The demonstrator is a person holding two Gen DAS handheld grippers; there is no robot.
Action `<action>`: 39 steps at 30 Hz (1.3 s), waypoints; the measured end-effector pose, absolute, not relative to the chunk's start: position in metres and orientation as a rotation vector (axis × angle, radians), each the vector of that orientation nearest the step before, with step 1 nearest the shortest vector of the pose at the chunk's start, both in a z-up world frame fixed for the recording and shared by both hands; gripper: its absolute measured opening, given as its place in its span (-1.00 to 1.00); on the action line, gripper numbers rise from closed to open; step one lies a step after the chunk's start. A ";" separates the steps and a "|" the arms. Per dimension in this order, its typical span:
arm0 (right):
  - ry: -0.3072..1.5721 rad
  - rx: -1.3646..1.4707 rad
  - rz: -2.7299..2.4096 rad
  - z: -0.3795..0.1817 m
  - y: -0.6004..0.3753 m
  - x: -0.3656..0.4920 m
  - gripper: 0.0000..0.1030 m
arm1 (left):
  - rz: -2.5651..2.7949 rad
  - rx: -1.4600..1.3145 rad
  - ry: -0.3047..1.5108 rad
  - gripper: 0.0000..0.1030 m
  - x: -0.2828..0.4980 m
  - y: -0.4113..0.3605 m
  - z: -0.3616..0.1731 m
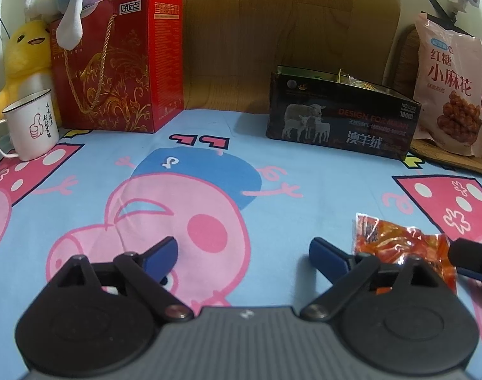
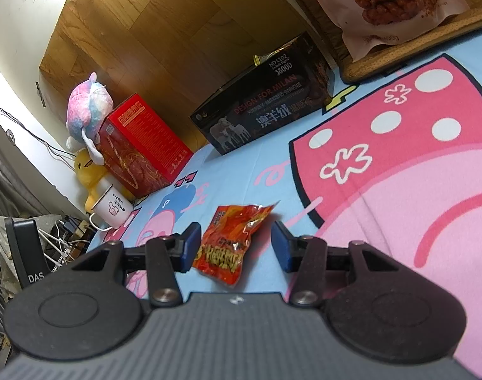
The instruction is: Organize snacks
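In the left wrist view, a white enamel mug [image 1: 28, 125] and red gift box [image 1: 114, 63] line the bed's far edge at 10 o'clock. The left claw [image 1: 242, 255] gapes empty over open cartoon bedsheet [image 1: 272, 190]. An orange snack packet [image 2: 231, 240] lies loose between the right claw's [image 2: 236, 247] half-open pads; a black box [image 1: 342, 115] sits at 1 o'clock.

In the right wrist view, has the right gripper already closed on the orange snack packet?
No: the orange snack packet lies flat on the sheet between the right gripper's blue pads, with visible gaps on both sides.
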State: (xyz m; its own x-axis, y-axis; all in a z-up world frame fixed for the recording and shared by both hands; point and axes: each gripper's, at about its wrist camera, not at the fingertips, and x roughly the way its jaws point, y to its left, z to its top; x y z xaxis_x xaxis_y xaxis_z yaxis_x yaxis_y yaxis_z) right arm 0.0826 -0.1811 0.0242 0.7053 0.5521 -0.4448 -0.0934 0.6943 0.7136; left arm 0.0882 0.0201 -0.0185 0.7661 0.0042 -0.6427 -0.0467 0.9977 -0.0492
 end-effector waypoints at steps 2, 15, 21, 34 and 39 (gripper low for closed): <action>0.702 0.721 0.394 0.024 -0.181 0.083 0.00 | 0.027 -0.064 0.698 0.83 0.088 0.020 -0.018; 0.687 0.740 0.371 0.024 -0.185 0.081 0.03 | -0.015 -0.141 0.673 0.86 0.083 0.031 -0.016; 0.684 0.741 0.363 0.024 -0.186 0.081 0.04 | -0.028 -0.173 0.663 0.86 0.082 0.036 -0.015; 0.669 0.718 0.351 0.025 -0.185 0.080 0.04 | -0.038 -0.199 0.661 0.95 0.081 0.039 -0.014; 0.664 0.686 0.334 0.026 -0.183 0.081 0.04 | -0.038 -0.205 0.661 0.99 0.081 0.040 -0.014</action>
State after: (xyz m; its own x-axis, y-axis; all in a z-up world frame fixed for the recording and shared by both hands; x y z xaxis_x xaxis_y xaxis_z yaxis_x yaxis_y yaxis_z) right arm 0.0807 -0.1831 0.0261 0.7465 0.4890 -0.4513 -0.0710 0.7329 0.6766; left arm 0.0811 0.0396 -0.0144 0.7894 -0.1003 -0.6057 -0.0296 0.9792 -0.2007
